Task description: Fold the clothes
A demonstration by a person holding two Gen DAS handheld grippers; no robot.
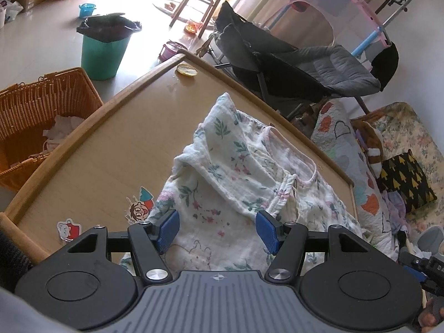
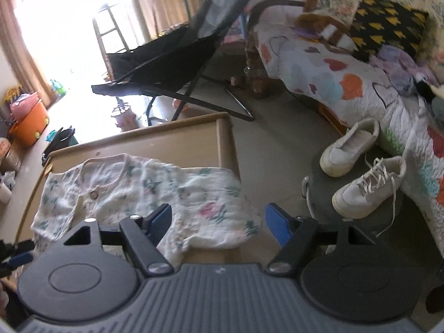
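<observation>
The tabletop (image 1: 111, 149) carries my floral garment (image 1: 236, 172), spread crumpled across its far half, with one edge draped over the tabletop's rim in the right view. My left tool (image 1: 217, 229) hangs over the garment's near part, its blue pads standing wide apart with cloth showing between them but nothing pinched. My right tool (image 2: 219, 223) is also wide, gripping nothing, poised over the garment's overhanging corner near the tabletop's edge; that view is slightly blurred.

Only the right view shows the pair of white shoes (image 2: 360, 172) on the floor beside the bed (image 2: 347, 83) with its heart-patterned quilt. Only the left view shows the cartoon stickers (image 1: 140, 208) on the tabletop and a small yellow disc (image 1: 186, 70) at its far corner. Both views catch the black folding chair (image 1: 291, 66).

Beside the tabletop on the floor, a wicker basket (image 1: 41, 102) holds white crumpled cloth. Farther off, a green bin (image 1: 104, 52) is lined with a black bag.
</observation>
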